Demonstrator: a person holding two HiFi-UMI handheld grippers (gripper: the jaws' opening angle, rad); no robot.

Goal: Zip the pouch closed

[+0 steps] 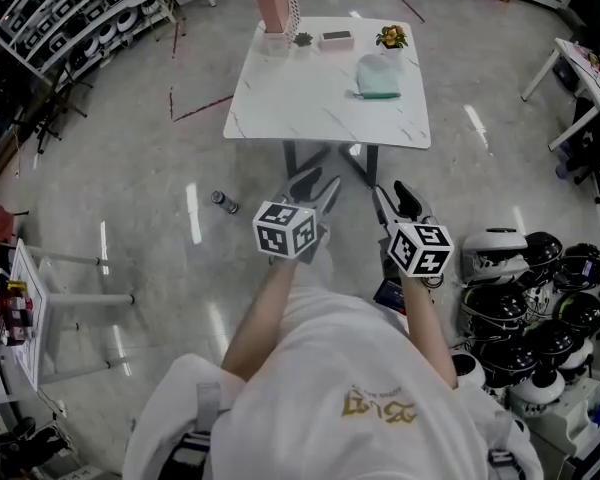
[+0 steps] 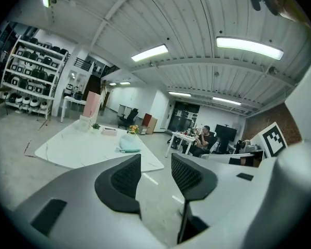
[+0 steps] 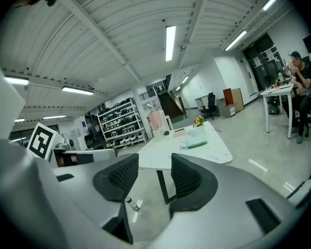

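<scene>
A pale mint pouch [image 1: 379, 76] lies on the right side of the white marble table [image 1: 310, 108], and whether its zip is open is too small to tell. Both grippers hang in the air in front of the table's near edge, well short of the pouch. The left gripper [image 1: 318, 188] is open with nothing between its jaws. The right gripper [image 1: 393, 200] is open and empty too. In the left gripper view the pouch [image 2: 127, 144] shows far beyond the gripper [image 2: 155, 173]. In the right gripper view the pouch [image 3: 196, 139] lies beyond the gripper [image 3: 154, 173].
On the table's far edge stand a pink box [image 1: 272, 0], a small dark plant [image 1: 302, 39], a flat box [image 1: 336, 39] and a flowering plant [image 1: 391, 37]. A small bottle [image 1: 224, 202] lies on the floor. Helmets [image 1: 540, 298] pile up at the right. A person [image 2: 203, 139] sits at a distant desk.
</scene>
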